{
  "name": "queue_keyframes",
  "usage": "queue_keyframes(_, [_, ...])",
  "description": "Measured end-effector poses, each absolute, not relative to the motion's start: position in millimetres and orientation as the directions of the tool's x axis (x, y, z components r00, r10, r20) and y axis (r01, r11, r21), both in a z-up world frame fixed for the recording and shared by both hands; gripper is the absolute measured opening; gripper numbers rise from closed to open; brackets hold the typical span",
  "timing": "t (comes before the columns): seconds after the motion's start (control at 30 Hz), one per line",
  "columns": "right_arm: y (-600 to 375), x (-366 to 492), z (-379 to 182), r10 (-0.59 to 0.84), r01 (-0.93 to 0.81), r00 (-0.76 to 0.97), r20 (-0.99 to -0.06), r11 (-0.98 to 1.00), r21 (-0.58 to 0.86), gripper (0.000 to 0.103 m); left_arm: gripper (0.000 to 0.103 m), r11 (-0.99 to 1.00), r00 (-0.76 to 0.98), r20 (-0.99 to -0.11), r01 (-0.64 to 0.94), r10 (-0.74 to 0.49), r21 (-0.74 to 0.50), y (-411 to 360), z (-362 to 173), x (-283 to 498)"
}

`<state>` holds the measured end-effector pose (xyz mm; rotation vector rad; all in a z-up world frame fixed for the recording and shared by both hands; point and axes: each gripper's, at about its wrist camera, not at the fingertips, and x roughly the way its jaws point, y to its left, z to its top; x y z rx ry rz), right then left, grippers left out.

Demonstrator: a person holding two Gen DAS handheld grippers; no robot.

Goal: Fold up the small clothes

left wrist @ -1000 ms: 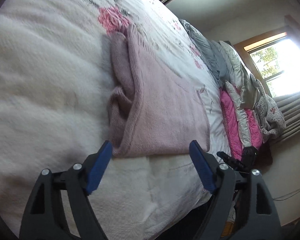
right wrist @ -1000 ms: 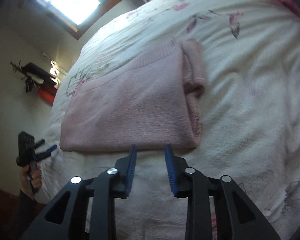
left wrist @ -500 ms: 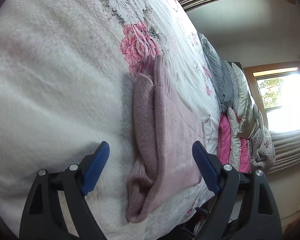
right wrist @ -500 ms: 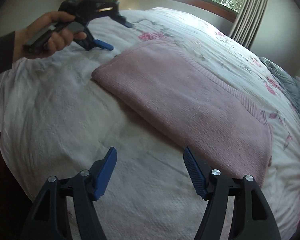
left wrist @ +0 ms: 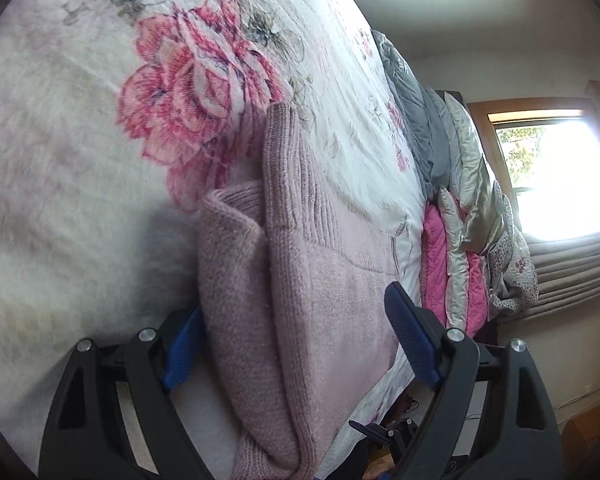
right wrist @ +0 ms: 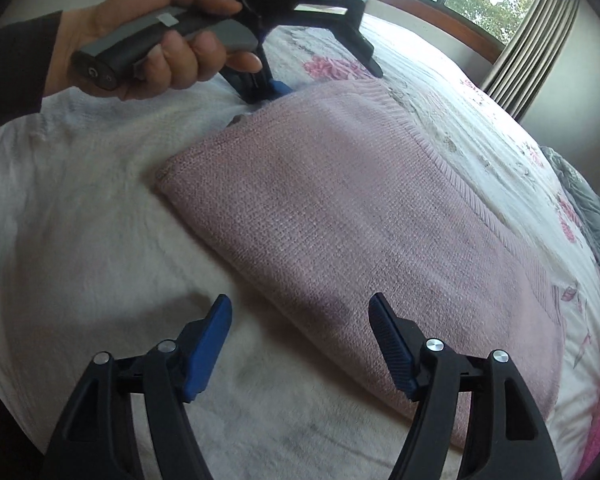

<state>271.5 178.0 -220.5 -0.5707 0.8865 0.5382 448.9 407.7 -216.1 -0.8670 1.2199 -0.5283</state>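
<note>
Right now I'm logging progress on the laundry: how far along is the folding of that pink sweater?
Done: the pink sweater lies folded into a flat rectangle on the bedspread. In hand: the left gripper, open, straddles one folded end; the right gripper, open, hovers at the long edge. Left: probably one more fold, then setting it aside.

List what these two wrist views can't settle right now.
- Left gripper, left wrist view: one blue pad sits behind the pink sweater, so contact underneath is hidden.
- Sweater's near end: cut off by the frame bottom.
- Right gripper, right wrist view: open above the sweater's edge; touching or hovering is unclear.
</note>
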Motion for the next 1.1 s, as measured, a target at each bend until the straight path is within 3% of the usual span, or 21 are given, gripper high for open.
queue_keyframes(0.5, [193, 293, -235, 0.216, -0.648, 0.551, -0.806, 0.72, -0.25, 0.078, 0.084, 0.577, 0.217, -0.581, -0.086, -0.784, -0.812, 402, -229, 475])
queue_keyframes(0.87, [213, 304, -226, 0.211, -0.614, 0.602, -0.77, 0.739, -0.277, 0.077, 0.082, 0.592, 0.195, -0.594, -0.075, -0.78, -0.802, 394, -229, 483])
queue_keyframes(1.03, [236, 296, -219, 0.174, -0.573, 0.676, -0.716, 0.734, -0.364, 0.065, 0.056, 0.599, 0.193, -0.606, -0.1, -0.772, -0.794, 395, -232, 483])
queue_keyframes(1.1, [250, 287, -219, 0.16, -0.56, 0.712, -0.684, 0.717, -0.415, 0.063, 0.053, 0.592, 0.193, -0.603, -0.118, -0.774, -0.797, 399, -234, 483])
